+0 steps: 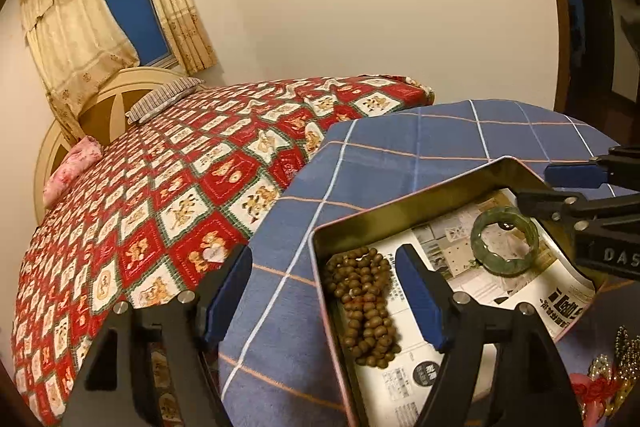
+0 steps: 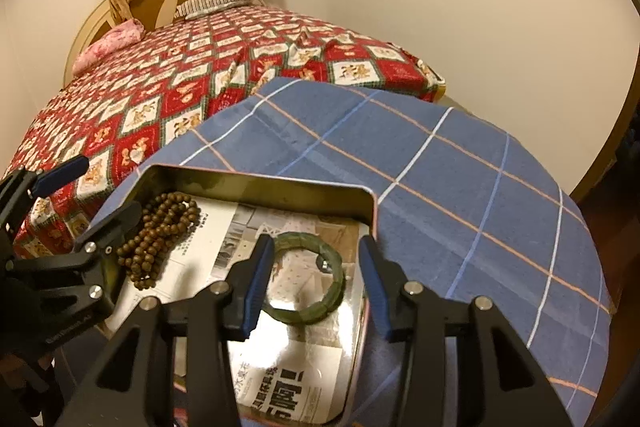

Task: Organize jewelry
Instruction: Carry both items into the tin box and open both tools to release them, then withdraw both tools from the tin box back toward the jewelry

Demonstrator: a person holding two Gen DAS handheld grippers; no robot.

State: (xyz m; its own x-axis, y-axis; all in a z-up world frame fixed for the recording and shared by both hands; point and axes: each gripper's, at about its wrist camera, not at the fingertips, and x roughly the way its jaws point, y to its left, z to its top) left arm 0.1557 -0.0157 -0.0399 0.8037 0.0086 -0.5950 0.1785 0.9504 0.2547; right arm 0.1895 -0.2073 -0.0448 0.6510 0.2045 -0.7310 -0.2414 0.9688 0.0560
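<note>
An open metal tin (image 1: pixel 400 203) (image 2: pixel 260 183) lined with newspaper sits on a blue plaid cloth. A coiled string of brown wooden beads (image 1: pixel 364 307) (image 2: pixel 160 235) lies at its left end. A green bangle (image 1: pixel 478 239) (image 2: pixel 308 313) lies flat at the right end. My left gripper (image 1: pixel 320 291) (image 2: pixel 88 197) is open wide and straddles the tin's left wall, with the beads between its fingers, untouched by the pads. My right gripper (image 2: pixel 316 283) (image 1: pixel 560 193) is open over the bangle, which lies loose between the blue pads; the left finger hides part of it.
The cloth-covered round table (image 2: pixel 480 187) stands against a bed with a red patterned quilt (image 1: pixel 140 227). Red and gold trinkets (image 1: pixel 608 383) lie on the cloth at the near right. Bare blue cloth stretches beyond and to the right of the tin.
</note>
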